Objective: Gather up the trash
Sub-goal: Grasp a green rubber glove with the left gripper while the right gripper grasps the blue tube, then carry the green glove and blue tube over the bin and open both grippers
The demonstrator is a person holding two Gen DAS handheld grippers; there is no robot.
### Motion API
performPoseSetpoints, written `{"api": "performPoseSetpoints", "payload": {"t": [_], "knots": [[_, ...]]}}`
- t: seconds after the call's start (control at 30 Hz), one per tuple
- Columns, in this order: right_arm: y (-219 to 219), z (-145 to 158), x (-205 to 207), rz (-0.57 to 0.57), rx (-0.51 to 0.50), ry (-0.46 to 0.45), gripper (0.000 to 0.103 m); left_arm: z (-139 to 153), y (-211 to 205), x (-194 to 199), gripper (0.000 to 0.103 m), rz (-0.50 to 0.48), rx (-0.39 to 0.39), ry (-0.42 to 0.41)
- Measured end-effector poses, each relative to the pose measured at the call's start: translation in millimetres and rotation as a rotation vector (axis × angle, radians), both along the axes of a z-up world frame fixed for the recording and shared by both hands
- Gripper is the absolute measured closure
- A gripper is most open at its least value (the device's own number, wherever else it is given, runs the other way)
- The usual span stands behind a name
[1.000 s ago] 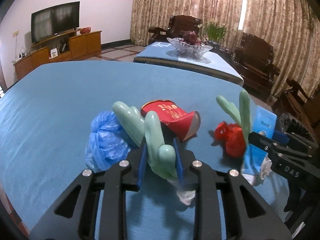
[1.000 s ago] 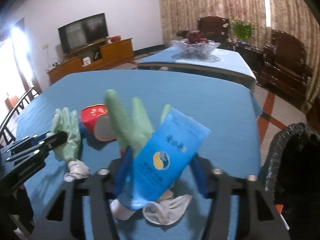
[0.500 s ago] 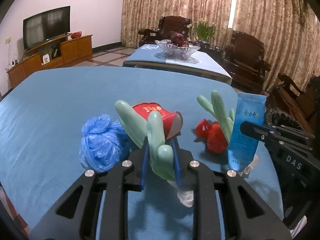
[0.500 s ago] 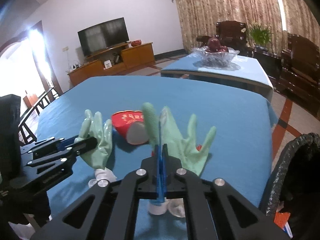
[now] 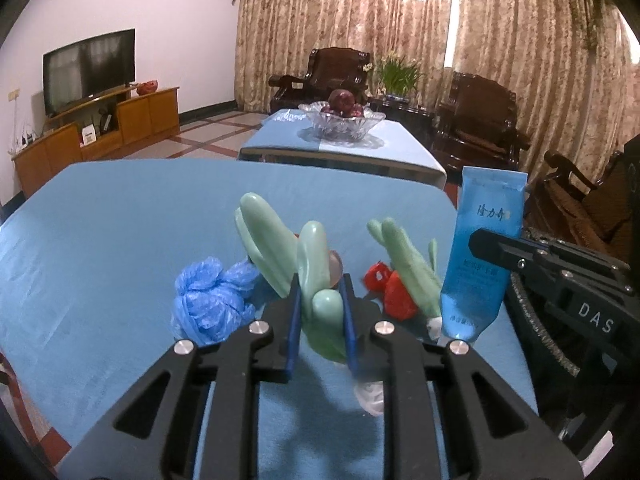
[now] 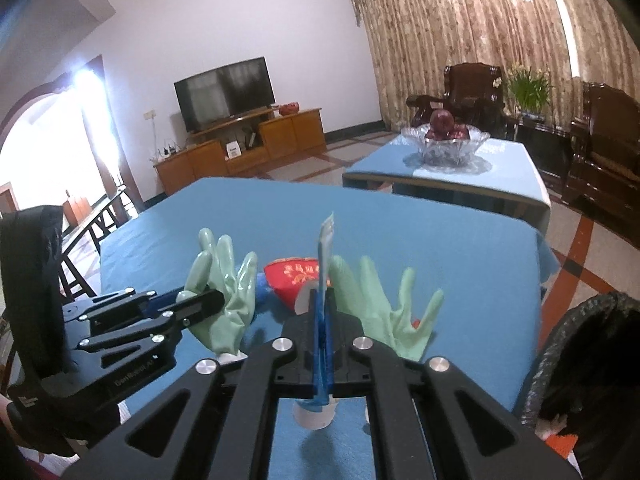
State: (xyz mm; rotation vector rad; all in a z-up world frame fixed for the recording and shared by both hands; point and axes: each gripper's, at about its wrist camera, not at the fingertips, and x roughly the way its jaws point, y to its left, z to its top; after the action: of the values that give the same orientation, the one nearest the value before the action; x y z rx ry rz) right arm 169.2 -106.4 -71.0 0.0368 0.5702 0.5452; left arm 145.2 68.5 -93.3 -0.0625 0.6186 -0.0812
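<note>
My left gripper point(image 5: 320, 300) is shut on a pale green rubber glove point(image 5: 304, 272) and holds it above the blue table point(image 5: 120, 216). My right gripper point(image 6: 323, 320) is shut on a blue tube point(image 6: 323, 264), seen edge-on; the tube also shows in the left wrist view point(image 5: 480, 256). A second green glove point(image 6: 380, 304) hangs by the right gripper. A crumpled blue plastic bag point(image 5: 208, 300), a red paper cup point(image 6: 298, 278) and a red scrap point(image 5: 394, 294) lie on the table. A black-lined trash bin point(image 6: 592, 364) stands at the right.
A second table with a glass fruit bowl point(image 5: 342, 120) stands behind. Dark wooden armchairs point(image 5: 476, 120) line the curtain wall. A TV on a wooden cabinet point(image 5: 92, 132) is at the left. A white wad point(image 5: 370, 398) lies under the left gripper.
Both grippers have lifted with their loads. The right gripper has rolled, so the tube now stands edge-on, and it has moved towards the bin side.
</note>
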Motion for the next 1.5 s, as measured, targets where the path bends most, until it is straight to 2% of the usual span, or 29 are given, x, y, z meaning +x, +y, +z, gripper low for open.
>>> {"api": "performPoseSetpoints", "payload": {"t": [0.37,0.57,0.77,1.07,1.33,1.5], "knots": [[-35,44,-27,-0.061,-0.008,-0.086,0.101,42,-39,-13,0.088,-0.073,0.003,-0.074],[-66,58,-36,-0.126,-0.023,-0.111,0.101,51,-74,-15,0.088,-0.151,-0.018,-0.097],[-116,63,-49,-0.236,-0.050,-0.114,0.101,53,-123,-9,0.088,-0.253,-0.035,-0.109],[-197,57,-59,-0.417,-0.084,-0.087,0.101,47,-207,-1,0.088,-0.389,-0.061,-0.126],[-255,36,-59,-0.547,-0.103,-0.034,0.101,33,-274,10,0.088,-0.477,-0.071,-0.120],[-279,16,-55,-0.596,-0.101,0.015,0.101,15,-308,23,0.088,-0.520,-0.066,-0.073]]}}
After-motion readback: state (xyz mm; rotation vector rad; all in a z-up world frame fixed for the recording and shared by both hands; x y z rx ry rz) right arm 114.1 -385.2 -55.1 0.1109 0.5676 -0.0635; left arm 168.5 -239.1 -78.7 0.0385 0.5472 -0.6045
